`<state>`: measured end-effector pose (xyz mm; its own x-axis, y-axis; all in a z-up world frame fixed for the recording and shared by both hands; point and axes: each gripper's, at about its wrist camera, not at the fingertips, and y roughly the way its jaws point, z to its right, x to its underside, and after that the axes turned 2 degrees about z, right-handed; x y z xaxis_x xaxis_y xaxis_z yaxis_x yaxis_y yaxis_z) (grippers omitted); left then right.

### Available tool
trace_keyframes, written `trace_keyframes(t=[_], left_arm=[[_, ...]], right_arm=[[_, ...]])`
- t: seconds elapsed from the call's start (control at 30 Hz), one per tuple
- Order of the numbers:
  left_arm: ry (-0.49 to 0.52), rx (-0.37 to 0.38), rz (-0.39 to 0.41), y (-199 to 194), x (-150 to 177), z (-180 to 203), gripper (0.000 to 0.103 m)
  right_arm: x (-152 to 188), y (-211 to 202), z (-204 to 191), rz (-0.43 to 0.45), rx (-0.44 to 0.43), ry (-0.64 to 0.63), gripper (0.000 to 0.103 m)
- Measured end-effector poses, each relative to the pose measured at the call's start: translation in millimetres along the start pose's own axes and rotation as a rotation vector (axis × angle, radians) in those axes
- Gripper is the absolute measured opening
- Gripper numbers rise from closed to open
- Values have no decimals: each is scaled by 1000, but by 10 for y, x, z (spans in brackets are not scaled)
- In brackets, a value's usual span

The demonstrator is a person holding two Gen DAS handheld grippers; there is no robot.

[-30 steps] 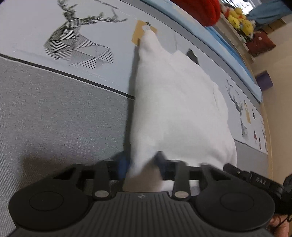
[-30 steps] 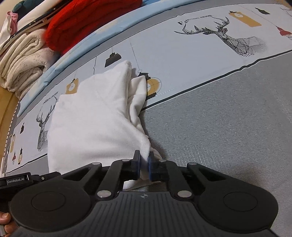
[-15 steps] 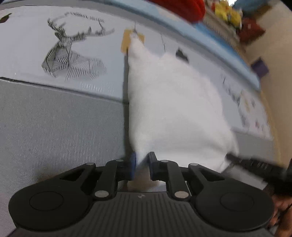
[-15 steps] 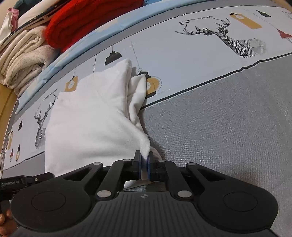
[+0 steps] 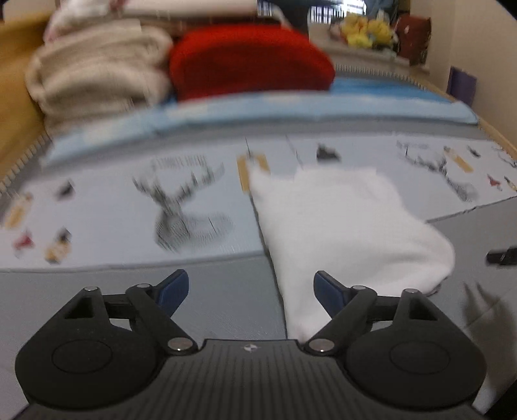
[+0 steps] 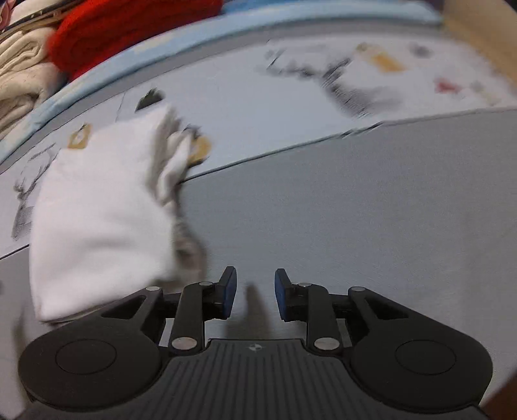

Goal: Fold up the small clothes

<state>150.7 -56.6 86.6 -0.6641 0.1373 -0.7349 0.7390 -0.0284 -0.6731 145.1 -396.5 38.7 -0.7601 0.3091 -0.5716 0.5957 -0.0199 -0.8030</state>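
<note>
A folded white garment (image 5: 345, 232) lies flat on the grey and deer-print bed cover; it also shows in the right wrist view (image 6: 100, 219). My left gripper (image 5: 250, 286) is open and empty, its right finger just at the garment's near edge. My right gripper (image 6: 255, 294) is open and empty over the grey cover, just right of the garment's near corner. Both views are blurred by motion.
A red knit (image 5: 252, 64) and cream folded blankets (image 5: 97, 71) are stacked at the back beside a blue strip (image 5: 258, 110). Yellow toys (image 5: 368, 30) sit far back right. A wooden edge (image 6: 478, 35) borders the bed at right.
Both grippers have let go of the white garment's near edge and opened. Both have pulled back and swung, the left to the left and the right to the right. The garment now lies released.
</note>
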Motion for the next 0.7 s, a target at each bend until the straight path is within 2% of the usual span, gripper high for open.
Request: trace_keyframes(t=[0.03,0.1,0.13,0.17,0.23,0.27,0.3,0.47,0.57,0.6,0.63,0.67,0.7], left_arm=[[-1,-9,33,-168,9,30,100],[-12,-30,120,-538,43,79,103],[-15,-32,149,-678,66,127,103],[-19,-29,178,-831,89,176,103],[-29,-22,216,-1111,176,265,103],[-30,-17,228,-1235,229,318,103],[-31,-10,240,-1351,291,362,103],[-14,-10,287,-1765,635,608,103],[20,5,313,-1725,958,714,103],[32,-26,266,-1634,1037,757,103],[19,-52,186,-1525,1047,765,102],[-44,-44,131,-1453,1021,734,102],[-115,-9,133,-1430,1006,670,102]], right_arm=[[-1,-165,33,66,-11,-7,27],[44,-541,49,211,-36,-61,30],[87,-729,43,278,-43,-89,38],[137,-904,42,336,-52,-106,51],[257,-1263,21,433,-86,-130,67],[332,-1415,8,466,-102,-143,73],[421,-1563,-3,494,-117,-157,76],[815,-2001,-23,553,-150,-203,85],[1037,-2010,-35,529,-127,-203,90],[1097,-1990,-46,513,-120,-194,90],[1143,-1958,-66,487,-122,-179,90],[1165,-1932,-83,467,-134,-169,90],[1197,-1937,-144,466,-137,-173,90]])
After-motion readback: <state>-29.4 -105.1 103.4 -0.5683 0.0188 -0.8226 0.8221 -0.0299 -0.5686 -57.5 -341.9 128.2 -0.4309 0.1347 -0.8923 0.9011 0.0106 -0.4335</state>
